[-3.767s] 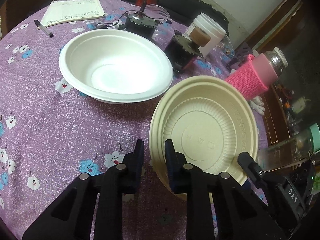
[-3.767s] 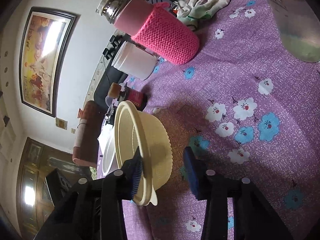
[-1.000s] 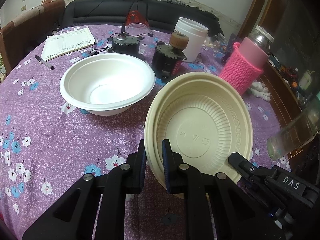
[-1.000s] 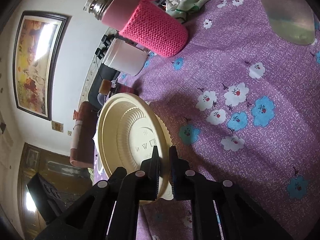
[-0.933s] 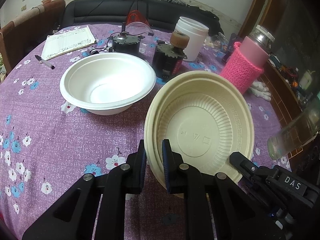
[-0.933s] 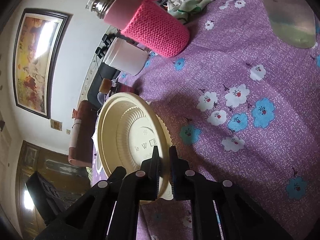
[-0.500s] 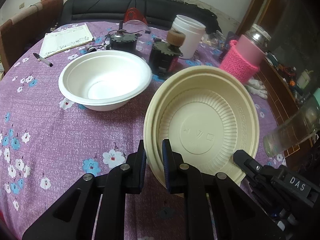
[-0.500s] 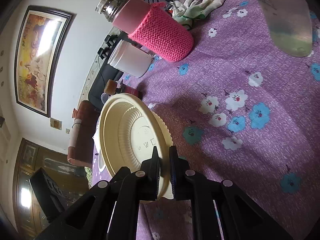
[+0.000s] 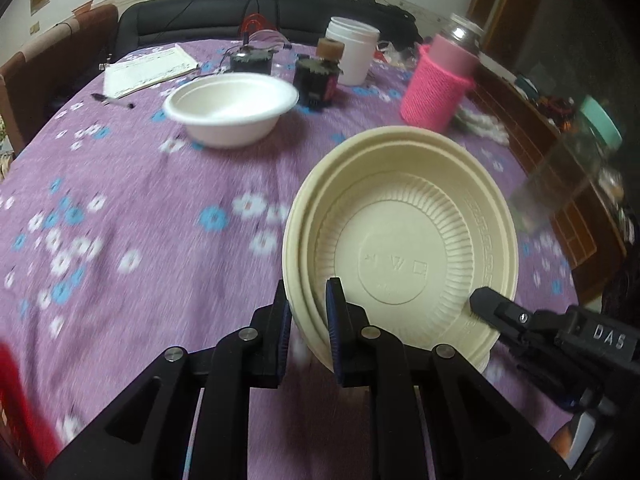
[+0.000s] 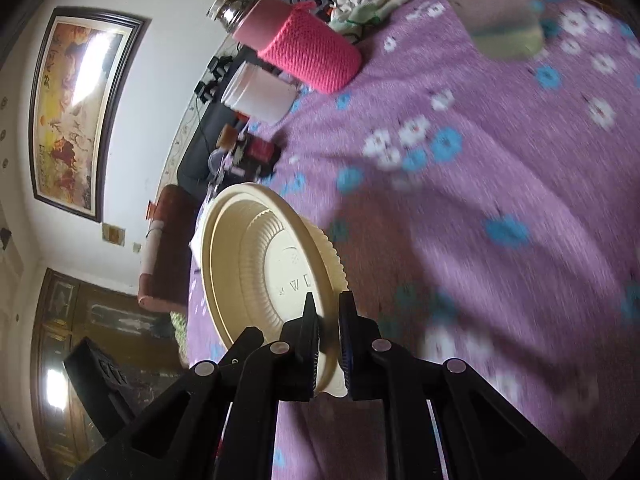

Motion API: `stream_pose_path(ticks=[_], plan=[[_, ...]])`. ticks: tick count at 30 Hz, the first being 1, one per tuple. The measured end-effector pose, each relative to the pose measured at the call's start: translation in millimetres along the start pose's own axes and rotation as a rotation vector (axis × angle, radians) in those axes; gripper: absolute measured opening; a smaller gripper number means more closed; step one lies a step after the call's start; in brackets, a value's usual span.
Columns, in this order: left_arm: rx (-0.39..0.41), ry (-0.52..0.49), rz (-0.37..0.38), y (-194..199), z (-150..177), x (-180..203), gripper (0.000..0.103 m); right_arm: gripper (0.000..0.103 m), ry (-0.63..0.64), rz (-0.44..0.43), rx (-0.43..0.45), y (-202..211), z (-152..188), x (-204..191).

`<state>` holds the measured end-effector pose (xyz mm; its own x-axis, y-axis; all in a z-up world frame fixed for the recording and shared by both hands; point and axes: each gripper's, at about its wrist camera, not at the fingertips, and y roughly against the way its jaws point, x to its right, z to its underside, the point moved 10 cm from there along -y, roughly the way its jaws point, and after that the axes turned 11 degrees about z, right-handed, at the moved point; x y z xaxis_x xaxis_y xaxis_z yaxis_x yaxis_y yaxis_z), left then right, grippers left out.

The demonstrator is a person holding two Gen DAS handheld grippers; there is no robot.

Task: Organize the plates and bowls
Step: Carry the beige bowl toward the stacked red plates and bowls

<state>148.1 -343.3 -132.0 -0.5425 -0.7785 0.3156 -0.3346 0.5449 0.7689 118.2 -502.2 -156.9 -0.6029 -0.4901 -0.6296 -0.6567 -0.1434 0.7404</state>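
Two nested cream ribbed bowls (image 9: 400,248) hang tilted above the purple flowered tablecloth (image 9: 140,200). My left gripper (image 9: 307,300) is shut on their near left rim. My right gripper (image 10: 327,308) is shut on the opposite rim of the cream bowls (image 10: 256,264); one of its fingers (image 9: 496,308) shows at the lower right edge in the left wrist view. A white bowl (image 9: 230,104) sits upright on the cloth farther back and to the left, apart from both grippers.
Behind the white bowl stand two small black devices (image 9: 316,78), a white jar (image 9: 352,56) and a bottle in a pink knitted sleeve (image 9: 436,88). A notebook (image 9: 148,68) and pen (image 9: 112,100) lie back left. A clear teal-lidded bottle (image 9: 568,168) stands right.
Both grippers closed on the cream bowls' rim, then drew back with them toward the near side of the table. The white bowl now lies farther away.
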Motion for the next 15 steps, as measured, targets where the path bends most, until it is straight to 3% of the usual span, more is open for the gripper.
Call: stream_pose_path(ticks=[8, 15], plan=[[0.001, -0.059, -0.066, 55, 56, -10, 0.016, 0.011, 0.048, -0.048, -0.08, 33, 74, 7], [0.027, -0.041, -0.12, 106, 94, -39, 0.019, 0.013, 0.129, -0.098, -0.146, 52, 134, -15]])
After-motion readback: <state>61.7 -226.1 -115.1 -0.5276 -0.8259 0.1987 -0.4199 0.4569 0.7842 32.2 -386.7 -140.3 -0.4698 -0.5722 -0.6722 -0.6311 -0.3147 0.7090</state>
